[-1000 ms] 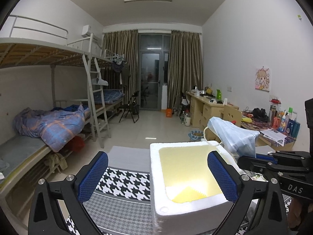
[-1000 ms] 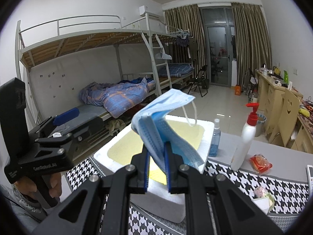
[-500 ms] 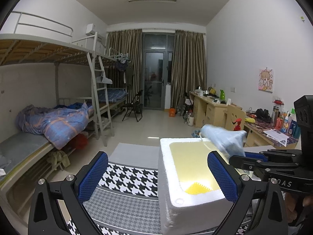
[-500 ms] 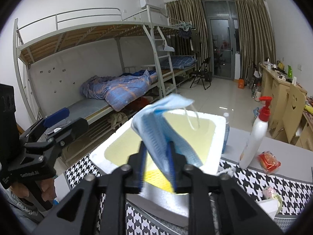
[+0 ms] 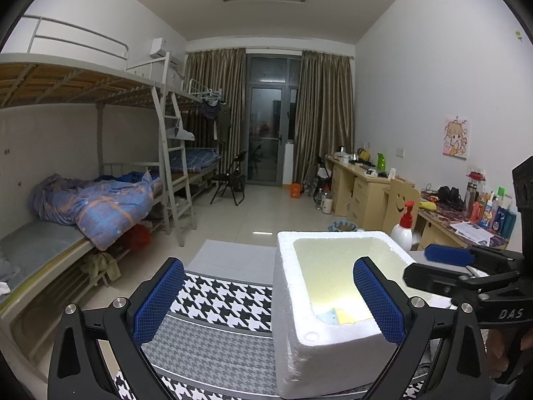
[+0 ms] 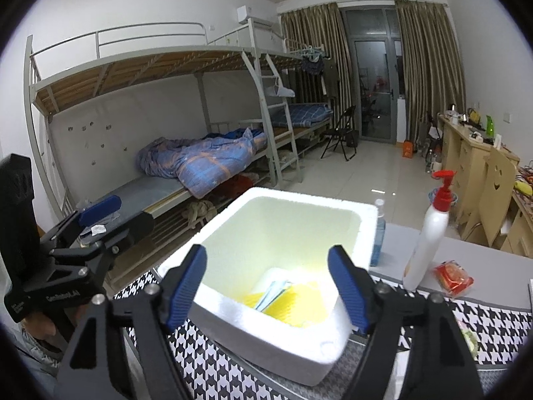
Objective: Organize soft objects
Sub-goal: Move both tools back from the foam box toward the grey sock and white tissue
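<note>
Face mask (image 6: 276,291) is in the foam box (image 6: 346,205), lying on the bottom on top of a yellow cloth (image 6: 299,303). From the left wrist view only a corner of the mask (image 5: 325,316) and the cloth (image 5: 346,315) shows past the box wall (image 5: 289,286).

Right gripper (image 6: 268,286) sits over the near edge of the box, jaws opening, nothing between the pads, clear of the mask. So this drop looks done.

Left gripper (image 5: 266,303) hangs wide open and empty beside the box, its right pad in front of the box opening and its left over the houndstooth mat (image 5: 216,300). Not touching anything I can see.

Left to do, as a guess: a red packet (image 6: 453,276) lies on the table right of the pump bottle (image 6: 429,236), and something small shows at the far right edge of the mat, too cropped to identify. Can't tell whether either counts as soft. A small spray bottle (image 6: 378,233) stands just behind the box. Nothing else soft is visible on the table, so the task seems near its end, pending those two items.
</note>
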Motion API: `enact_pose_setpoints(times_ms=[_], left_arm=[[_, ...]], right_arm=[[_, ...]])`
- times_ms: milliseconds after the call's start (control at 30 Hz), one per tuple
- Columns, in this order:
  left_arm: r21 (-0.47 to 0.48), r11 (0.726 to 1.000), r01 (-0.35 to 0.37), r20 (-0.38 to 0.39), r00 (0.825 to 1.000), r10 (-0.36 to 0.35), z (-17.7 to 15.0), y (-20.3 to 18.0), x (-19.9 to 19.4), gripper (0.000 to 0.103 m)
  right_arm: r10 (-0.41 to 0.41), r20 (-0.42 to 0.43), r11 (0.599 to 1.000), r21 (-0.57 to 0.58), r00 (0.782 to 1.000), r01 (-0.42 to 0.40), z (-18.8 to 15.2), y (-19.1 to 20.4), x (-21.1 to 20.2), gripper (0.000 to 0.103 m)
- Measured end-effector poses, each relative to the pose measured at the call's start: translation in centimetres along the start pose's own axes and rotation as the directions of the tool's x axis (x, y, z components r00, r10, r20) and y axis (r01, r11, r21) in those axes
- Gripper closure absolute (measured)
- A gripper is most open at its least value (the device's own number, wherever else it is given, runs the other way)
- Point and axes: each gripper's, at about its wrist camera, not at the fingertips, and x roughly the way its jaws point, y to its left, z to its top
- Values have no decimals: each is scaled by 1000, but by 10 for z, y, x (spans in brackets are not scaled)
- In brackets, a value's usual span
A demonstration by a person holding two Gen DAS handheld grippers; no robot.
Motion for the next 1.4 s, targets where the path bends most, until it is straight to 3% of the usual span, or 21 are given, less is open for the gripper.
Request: enact_pose_setpoints(times_ms=[333,533,933,1400], left_arm=[[15,999,40,1,999,-41,-2,-20,-11,1],[22,997,80,-2,997,-80,-5,-37,-17,1],[61,987,146,-15,989,-145,-9,-73,-27,1],[75,961,267,-46,963,-265,-18,-112,-31,1]], right_arm=[[-49,23,998,46,999,48,-11,-16,-24,20],[-89,61,995,59,994,86,-15,-24,-44,2],[-165,70,982,106,984,158,-31,-47,-75,2],[-286,73,952,135,956,274,-57,-75,-113,2]])
